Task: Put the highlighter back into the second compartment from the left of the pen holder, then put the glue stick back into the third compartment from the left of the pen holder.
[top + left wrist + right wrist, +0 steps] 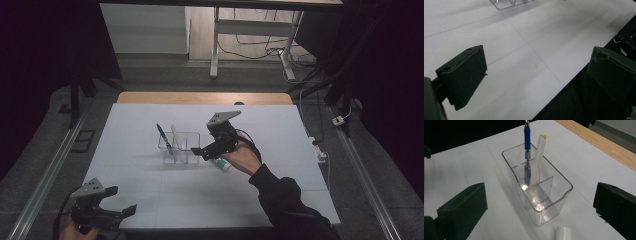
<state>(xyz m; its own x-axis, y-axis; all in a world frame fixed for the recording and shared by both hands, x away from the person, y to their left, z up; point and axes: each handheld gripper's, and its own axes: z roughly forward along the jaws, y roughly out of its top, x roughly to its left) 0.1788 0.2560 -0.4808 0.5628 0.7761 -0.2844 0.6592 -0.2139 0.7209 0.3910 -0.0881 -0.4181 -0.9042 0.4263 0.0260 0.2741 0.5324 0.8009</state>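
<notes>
The light, slick tube (220, 164) lies on the counter; right gripper (540, 207) jaws apart; mid-body grasp advised

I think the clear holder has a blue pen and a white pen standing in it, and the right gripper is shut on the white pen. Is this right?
Not quite. The right gripper is open and holds nothing, as the right gripper view shows. The blue pen and the white pen do stand in the clear holder.
</notes>
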